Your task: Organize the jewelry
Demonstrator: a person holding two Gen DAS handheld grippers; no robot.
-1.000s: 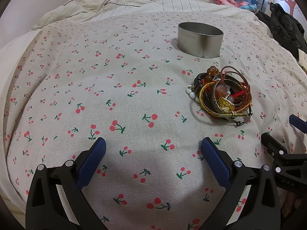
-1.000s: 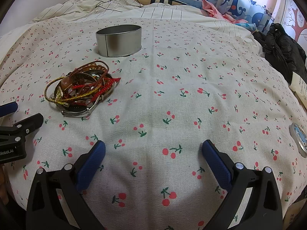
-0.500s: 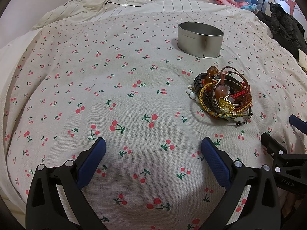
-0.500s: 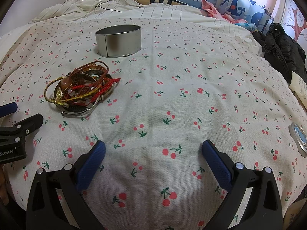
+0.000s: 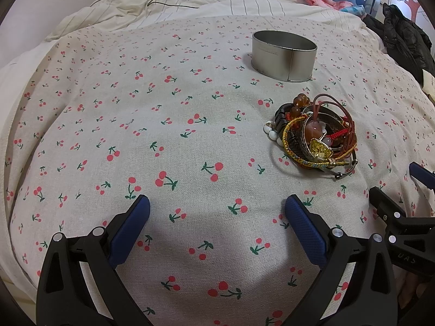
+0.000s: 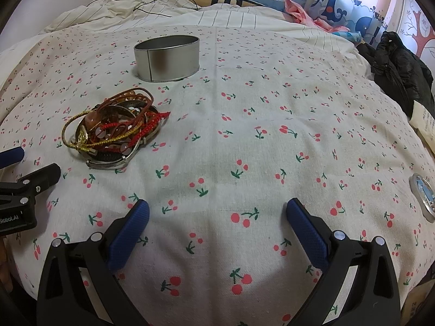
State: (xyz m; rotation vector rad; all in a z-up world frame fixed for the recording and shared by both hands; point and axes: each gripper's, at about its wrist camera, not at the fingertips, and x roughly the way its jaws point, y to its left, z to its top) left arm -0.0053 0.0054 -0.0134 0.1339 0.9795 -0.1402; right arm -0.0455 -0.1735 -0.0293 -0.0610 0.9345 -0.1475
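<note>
From the left wrist, the left gripper (image 5: 217, 212) gapes empty; the tangled bracelet pile (image 5: 315, 138) lies ahead to its right, the oval tin (image 5: 284, 55) beyond.

From the right wrist, the right gripper (image 6: 217, 213), spread and empty, has the pile ahead-left; neither is clearly nearer.

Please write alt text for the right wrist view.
A tangled pile of bracelets lies on a cherry-print bedspread, just in front of an open oval metal tin. The right gripper is open and empty.
</note>
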